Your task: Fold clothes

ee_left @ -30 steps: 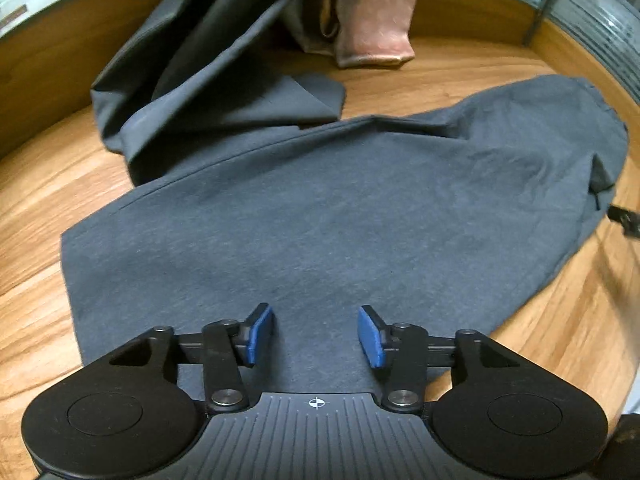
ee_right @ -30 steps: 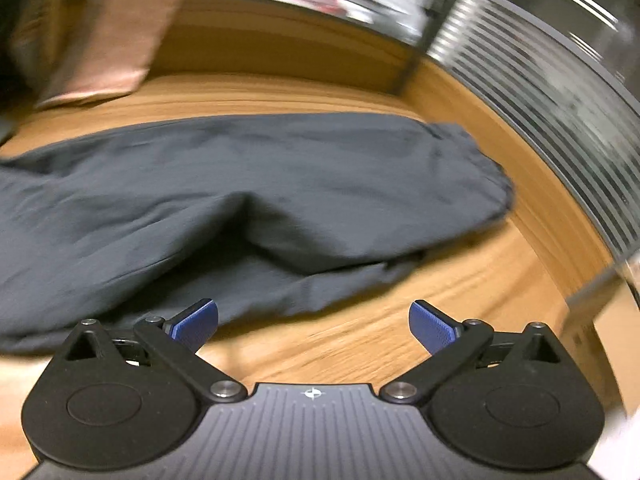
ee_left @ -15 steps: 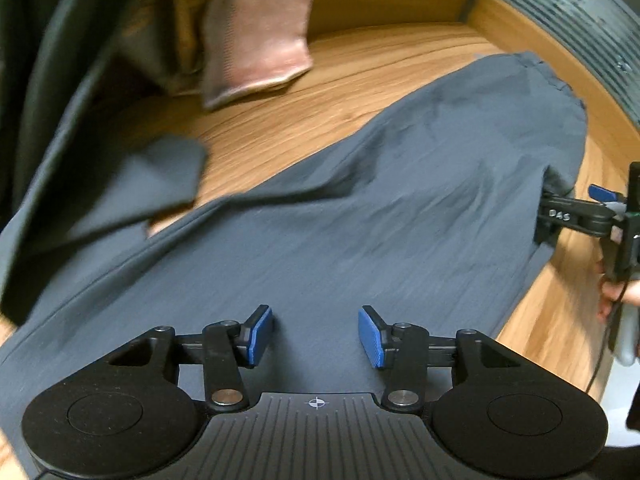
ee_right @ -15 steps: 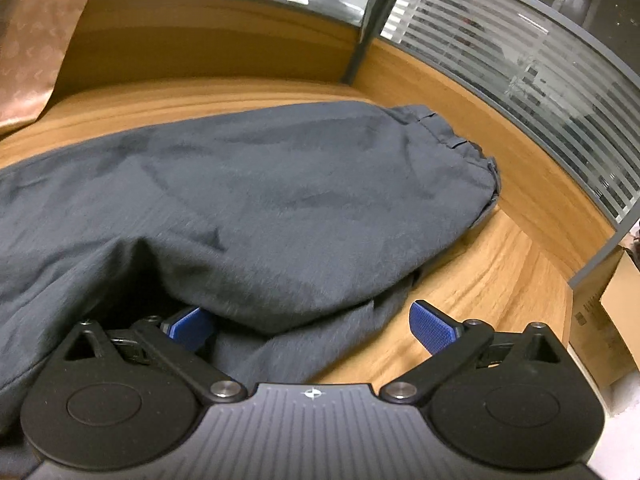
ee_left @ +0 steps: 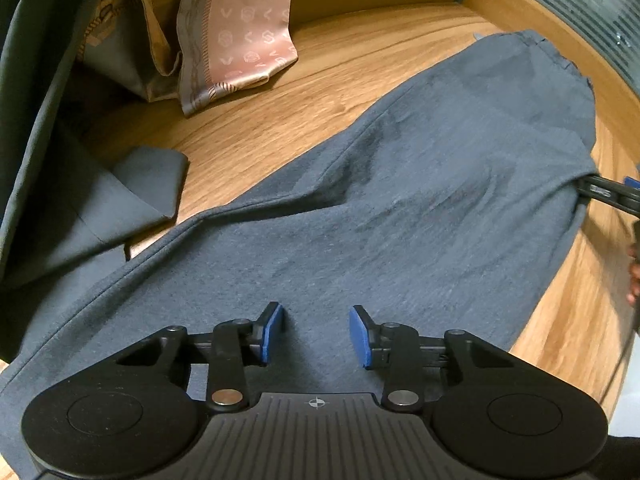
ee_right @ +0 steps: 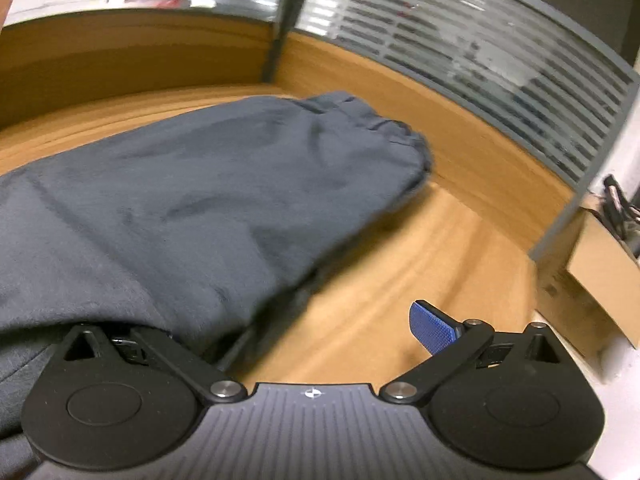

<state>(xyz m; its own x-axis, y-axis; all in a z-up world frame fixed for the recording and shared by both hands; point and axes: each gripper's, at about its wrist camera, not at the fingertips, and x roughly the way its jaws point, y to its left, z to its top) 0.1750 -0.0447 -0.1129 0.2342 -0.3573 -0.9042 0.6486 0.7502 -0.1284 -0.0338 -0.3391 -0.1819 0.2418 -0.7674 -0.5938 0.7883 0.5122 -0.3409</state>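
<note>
A dark grey garment [ee_left: 400, 220] lies spread on the wooden table [ee_left: 320, 92], its gathered waistband [ee_right: 384, 124] at the far end. My left gripper [ee_left: 316, 332] hovers open just over the near part of the cloth, with nothing between its blue pads. In the right wrist view my right gripper [ee_right: 308, 320] is wide open at the garment's right edge. Its left finger is hidden under the fabric and its right finger [ee_right: 432, 326] is bare over the wood. In the left wrist view a black finger [ee_left: 608, 193] of it pokes under that edge.
A pink patterned scarf [ee_left: 240, 40] and a darker garment [ee_left: 60, 180] hang and pile at the back left. A raised wooden rim and a striped glass partition [ee_right: 480, 60] bound the table. A cardboard box [ee_right: 600, 272] stands beyond the right edge. A hand [ee_left: 634, 280] shows at far right.
My right gripper has slid left so its left finger went under the garment's edge, which now drapes over it. The left gripper stayed open above the cloth while its view shifted.
</note>
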